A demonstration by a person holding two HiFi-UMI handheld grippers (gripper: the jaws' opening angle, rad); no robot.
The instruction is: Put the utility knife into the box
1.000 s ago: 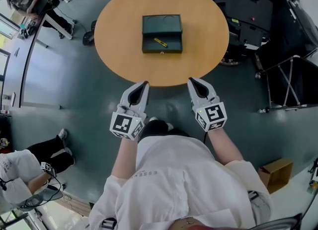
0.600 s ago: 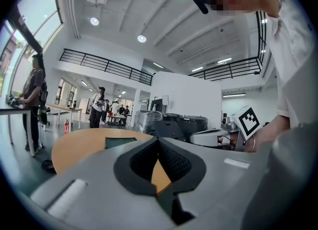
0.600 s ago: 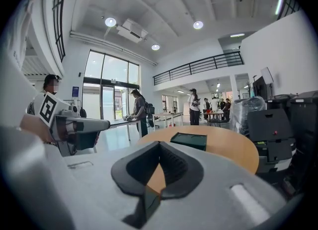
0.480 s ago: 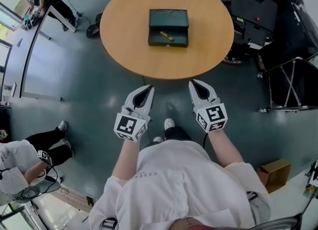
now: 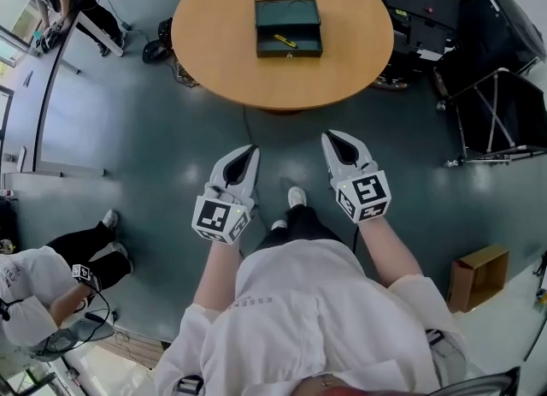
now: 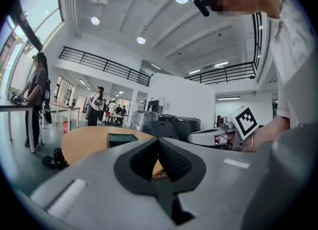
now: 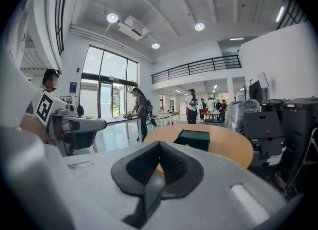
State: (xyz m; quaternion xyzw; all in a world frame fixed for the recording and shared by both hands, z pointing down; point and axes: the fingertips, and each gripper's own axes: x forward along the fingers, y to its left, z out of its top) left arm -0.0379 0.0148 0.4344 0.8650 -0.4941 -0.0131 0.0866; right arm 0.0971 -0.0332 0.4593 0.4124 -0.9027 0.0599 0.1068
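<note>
A dark green box [image 5: 288,26] lies open on the round wooden table [image 5: 282,82], well ahead of me. The yellow utility knife [image 5: 285,41] rests inside its lower half. My left gripper [image 5: 248,152] and right gripper [image 5: 332,138] hang side by side over the floor, short of the table edge, both shut with nothing between the jaws. In the left gripper view the left gripper [image 6: 158,142] points at the box [image 6: 122,139]. In the right gripper view the right gripper [image 7: 159,147] points toward the box [image 7: 194,138] on the table [image 7: 226,147].
Black equipment cases [image 5: 432,9] and a folding stand [image 5: 496,116] crowd the right of the table. A cardboard carton [image 5: 477,276] sits on the floor at right. A person [image 5: 38,296] sits at lower left; others stand at a desk [image 5: 60,9] at upper left.
The table and box have slid up and away in the head view as I backed off from them. Both grippers stay shut and now hang farther from the table edge.
</note>
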